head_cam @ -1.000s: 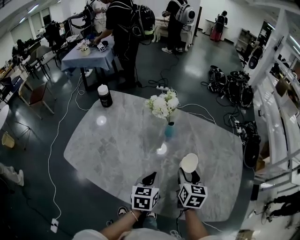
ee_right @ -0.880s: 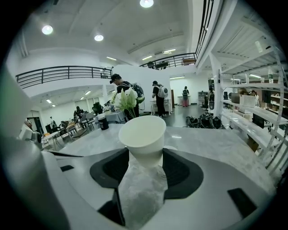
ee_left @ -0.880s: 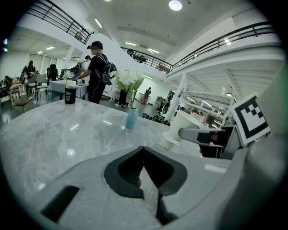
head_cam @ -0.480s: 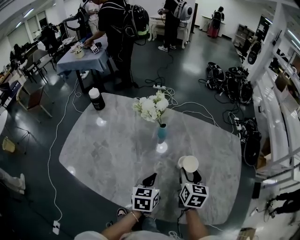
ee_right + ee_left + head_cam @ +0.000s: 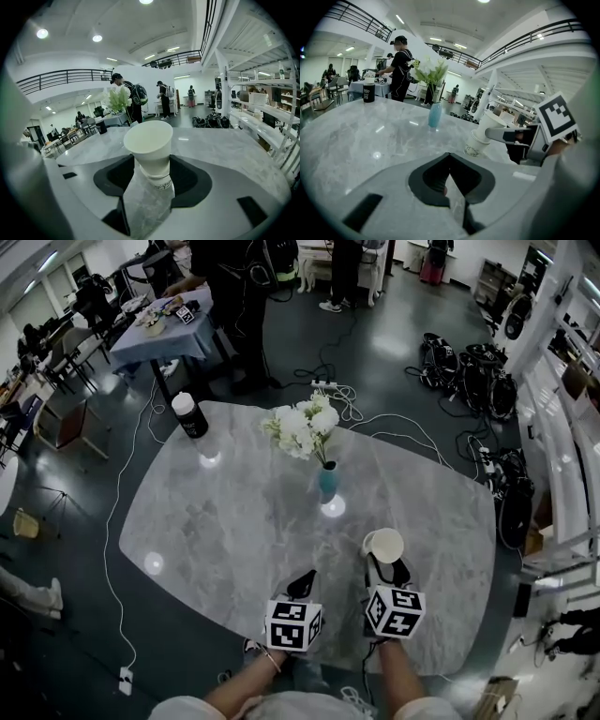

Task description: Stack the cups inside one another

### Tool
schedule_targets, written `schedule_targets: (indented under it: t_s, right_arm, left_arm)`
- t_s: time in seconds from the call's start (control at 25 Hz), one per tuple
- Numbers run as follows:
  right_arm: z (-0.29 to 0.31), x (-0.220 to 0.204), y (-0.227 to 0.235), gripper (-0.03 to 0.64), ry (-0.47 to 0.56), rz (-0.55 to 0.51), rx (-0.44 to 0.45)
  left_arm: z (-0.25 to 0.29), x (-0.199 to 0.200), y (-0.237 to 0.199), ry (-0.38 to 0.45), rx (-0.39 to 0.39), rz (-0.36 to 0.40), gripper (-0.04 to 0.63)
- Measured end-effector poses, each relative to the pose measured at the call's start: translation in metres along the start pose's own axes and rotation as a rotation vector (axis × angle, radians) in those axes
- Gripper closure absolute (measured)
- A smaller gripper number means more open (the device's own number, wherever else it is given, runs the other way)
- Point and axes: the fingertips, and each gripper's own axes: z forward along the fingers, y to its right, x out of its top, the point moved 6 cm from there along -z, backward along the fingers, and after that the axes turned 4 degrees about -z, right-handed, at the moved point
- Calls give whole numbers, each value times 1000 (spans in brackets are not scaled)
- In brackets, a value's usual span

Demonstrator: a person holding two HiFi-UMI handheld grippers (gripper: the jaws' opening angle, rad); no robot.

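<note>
My right tongs (image 5: 385, 570) grip the cups (image 5: 149, 147), one nested in the other, tilted with the open mouth pointing away from me over the table (image 5: 225, 521). My left tongs (image 5: 301, 584) are pinched together on nothing, just beside the right tongs.

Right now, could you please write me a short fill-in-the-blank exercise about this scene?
The right gripper is shut on nested white ___.
The left gripper has its jaws ___, with nothing between them.
The blue vase on the table holds white ___.
Missing: cups; shut; flowers.
</note>
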Motion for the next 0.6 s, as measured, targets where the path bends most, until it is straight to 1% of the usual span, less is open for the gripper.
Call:
schedule_targets:
  t_s: [0.16,0.36,0.44,0.6]
  right_arm:
    - [3,-1,-1,403,2,1,13]
    - [6,-9,-1,399,-22,23,27]
    - [4,-11,-2,386,-25,32,16]
    - [-1,-12,-2,382,-12,30,-4]
  left_arm:
    - [1,-2,-1,-10,6,-2,600]
    - [-2,-1,-2,-10,6,3,600]
    - [-4,-2,-5,-12,10,6,600]
    - [-6,-4,-9,-19,13,9,600]
